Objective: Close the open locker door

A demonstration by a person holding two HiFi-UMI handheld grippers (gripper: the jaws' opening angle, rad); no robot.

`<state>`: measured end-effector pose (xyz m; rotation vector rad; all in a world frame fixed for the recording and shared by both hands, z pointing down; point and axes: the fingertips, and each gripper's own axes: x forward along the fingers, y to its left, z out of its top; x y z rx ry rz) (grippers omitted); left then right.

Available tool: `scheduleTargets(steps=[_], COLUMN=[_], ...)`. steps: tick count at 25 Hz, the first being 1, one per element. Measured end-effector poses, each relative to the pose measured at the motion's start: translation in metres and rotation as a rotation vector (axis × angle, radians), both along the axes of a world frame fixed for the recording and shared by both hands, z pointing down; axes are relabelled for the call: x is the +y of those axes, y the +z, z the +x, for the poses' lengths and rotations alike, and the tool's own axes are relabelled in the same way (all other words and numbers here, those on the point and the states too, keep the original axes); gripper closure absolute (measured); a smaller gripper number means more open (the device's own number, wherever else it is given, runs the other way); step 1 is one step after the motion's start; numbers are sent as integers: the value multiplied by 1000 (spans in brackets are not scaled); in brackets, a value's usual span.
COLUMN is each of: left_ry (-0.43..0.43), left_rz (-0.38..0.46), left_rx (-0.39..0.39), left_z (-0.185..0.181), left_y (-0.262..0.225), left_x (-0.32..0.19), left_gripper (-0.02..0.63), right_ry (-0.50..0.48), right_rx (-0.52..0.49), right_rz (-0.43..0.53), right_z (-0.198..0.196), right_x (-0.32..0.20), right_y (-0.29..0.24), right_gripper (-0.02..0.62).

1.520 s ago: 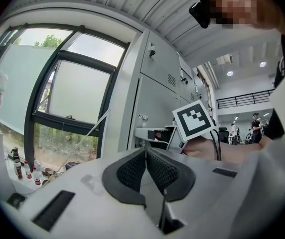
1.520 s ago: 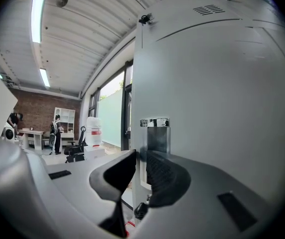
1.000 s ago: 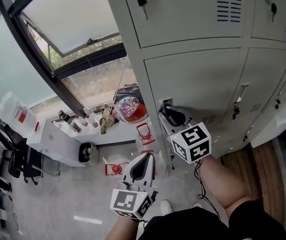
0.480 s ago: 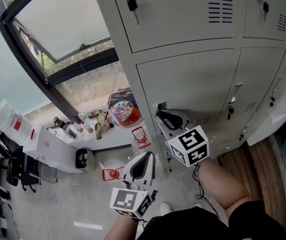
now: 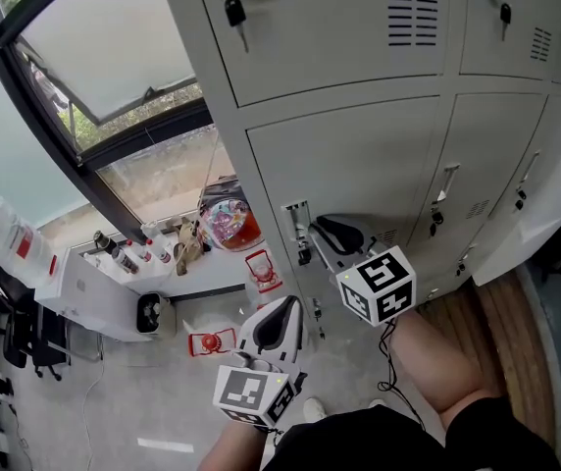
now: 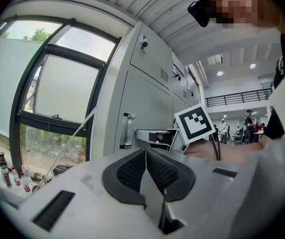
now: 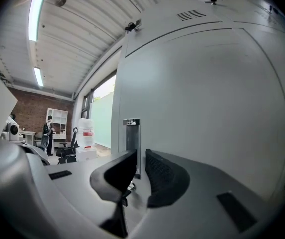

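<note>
The grey lower locker door (image 5: 359, 160) lies flush with the locker front; its metal handle (image 5: 297, 226) sits at its left edge with a key hanging below. My right gripper (image 5: 320, 227) is just right of that handle and level with it. In the right gripper view the handle (image 7: 131, 142) stands just beyond the tips of the right gripper (image 7: 139, 156). Its jaws have just been opening; a narrow gap shows and nothing is between the pads. My left gripper (image 5: 284, 309) hangs lower and nearer, shut on nothing, its pads (image 6: 158, 169) meeting; the handle (image 6: 126, 130) shows ahead.
Upper lockers carry keys (image 5: 233, 10). More lower doors run to the right, and a white panel (image 5: 531, 229) juts out there. A window, a low white shelf (image 5: 94, 287) with bottles and red items (image 5: 212, 341) on the floor lie left. The person's leg (image 5: 437, 361) is below.
The right gripper has drawn slightly away from the handle, which now stands free to its left. The whole view has shifted left and down. The left gripper stays shut.
</note>
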<state>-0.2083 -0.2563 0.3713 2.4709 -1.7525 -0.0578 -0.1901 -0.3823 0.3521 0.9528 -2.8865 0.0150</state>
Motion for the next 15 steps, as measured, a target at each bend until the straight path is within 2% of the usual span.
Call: scheduleTargets(steps=[6,15], left_ry=[-4,-10], left_rz=[3,6], left_rx=[3,1], left_z=[16,58], left_y=[-1,-8], left_x=[0,4], left_gripper=[584,584], right_ry=[32,15], right_rx=[-11,-2], right_rz=[1,16], right_z=[32,76], right_x=[-4,11], right_y=[-4,-9], right_gripper=[511,541])
